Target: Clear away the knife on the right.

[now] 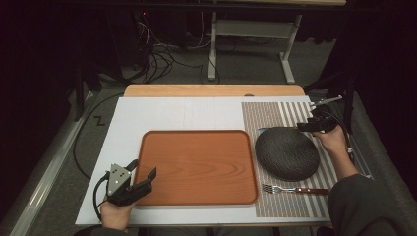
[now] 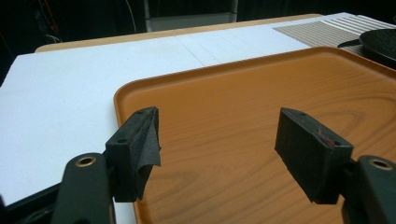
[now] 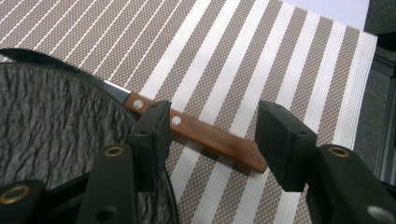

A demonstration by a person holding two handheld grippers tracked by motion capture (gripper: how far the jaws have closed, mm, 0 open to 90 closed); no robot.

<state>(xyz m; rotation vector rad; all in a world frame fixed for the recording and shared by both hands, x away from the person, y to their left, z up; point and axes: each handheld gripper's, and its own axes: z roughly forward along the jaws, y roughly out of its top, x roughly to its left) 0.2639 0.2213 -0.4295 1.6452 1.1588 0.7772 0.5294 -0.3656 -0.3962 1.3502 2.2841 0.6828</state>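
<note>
Two grippers: one held in each of a person's hands at a white table (image 1: 172, 115).
Left gripper (image 1: 145, 170): at the near left corner of the tray (image 1: 196, 167), jaws spread wide with nothing between them; in the left gripper view (image 2: 217, 144) they hang over the tray's bare wood-grain floor, one jaw close to its raised left rim.
Right gripper (image 1: 309, 124): at the far right of the table, over the striped placemat (image 1: 275, 115), jaws spread; in the right gripper view (image 3: 212, 135) the knife's handle lies between and below them, and I cannot tell if they touch it.
Tray: orange-brown, rounded corners, low raised rim, nothing on it, so it is the widest open area.
Plate (image 1: 287, 153): dark, textured, round, on the placemat just right of the tray.
Knife (image 3: 196, 133): wooden handle with rivets, its blade running along the plate's far edge.
Fork (image 1: 290, 189): on the placemat near the front edge, just below the plate, tines pointing at the tray.
Open room: bare white table left of and beyond the tray.
</note>
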